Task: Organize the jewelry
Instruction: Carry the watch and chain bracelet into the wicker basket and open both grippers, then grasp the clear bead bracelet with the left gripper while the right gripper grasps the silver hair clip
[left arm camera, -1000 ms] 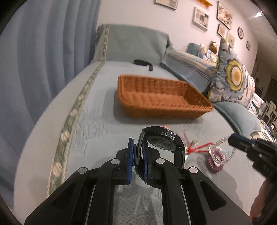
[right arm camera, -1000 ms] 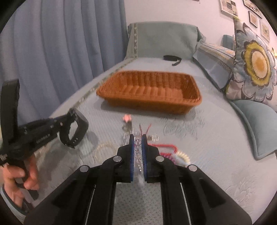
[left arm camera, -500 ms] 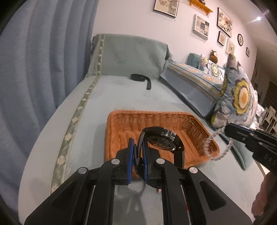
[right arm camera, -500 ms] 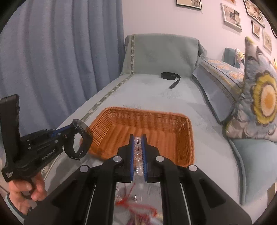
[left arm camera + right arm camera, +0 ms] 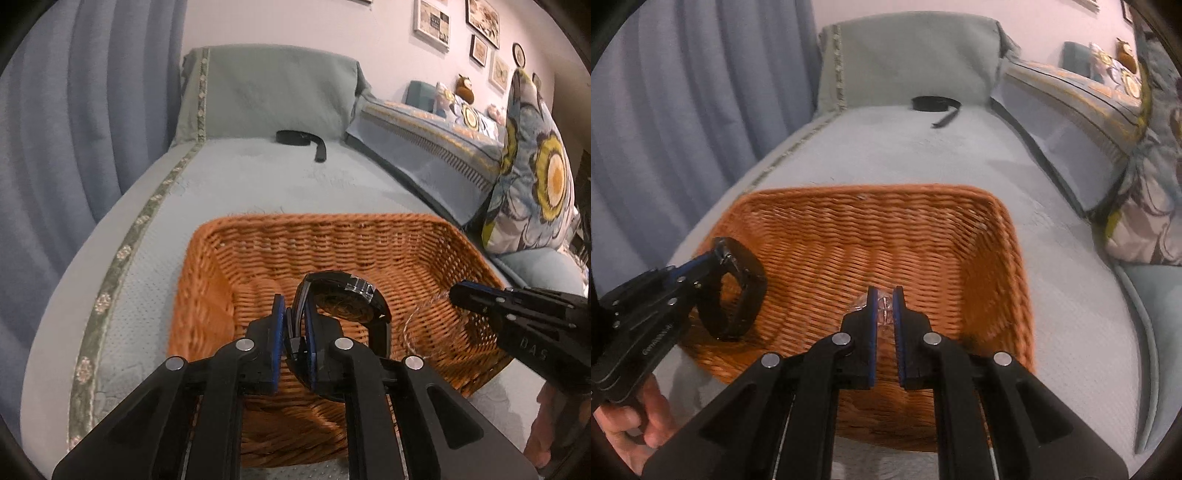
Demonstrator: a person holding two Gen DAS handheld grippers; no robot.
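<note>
My left gripper (image 5: 293,314) is shut on the strap of a black wristwatch (image 5: 345,295) and holds it over the left part of the orange wicker basket (image 5: 229,258). It also shows in the right wrist view (image 5: 718,254), with the watch (image 5: 738,295) hanging above the basket's left side. My right gripper (image 5: 884,299) is shut on a clear bead bracelet (image 5: 882,314) over the basket (image 5: 997,229). In the left wrist view the right gripper (image 5: 456,295) holds the bracelet (image 5: 417,321), which hangs blurred inside the basket's right side.
The basket stands on a grey-green bedspread (image 5: 258,184). A black strap (image 5: 303,140) lies near the headboard cushion (image 5: 277,92). Floral pillows (image 5: 535,177) line the right side. Blue curtains (image 5: 683,92) hang at the left.
Both grippers rose from the bedspread with the watch and the bracelet and moved forward over the basket. The other jewelry on the bedspread has dropped out of view.
</note>
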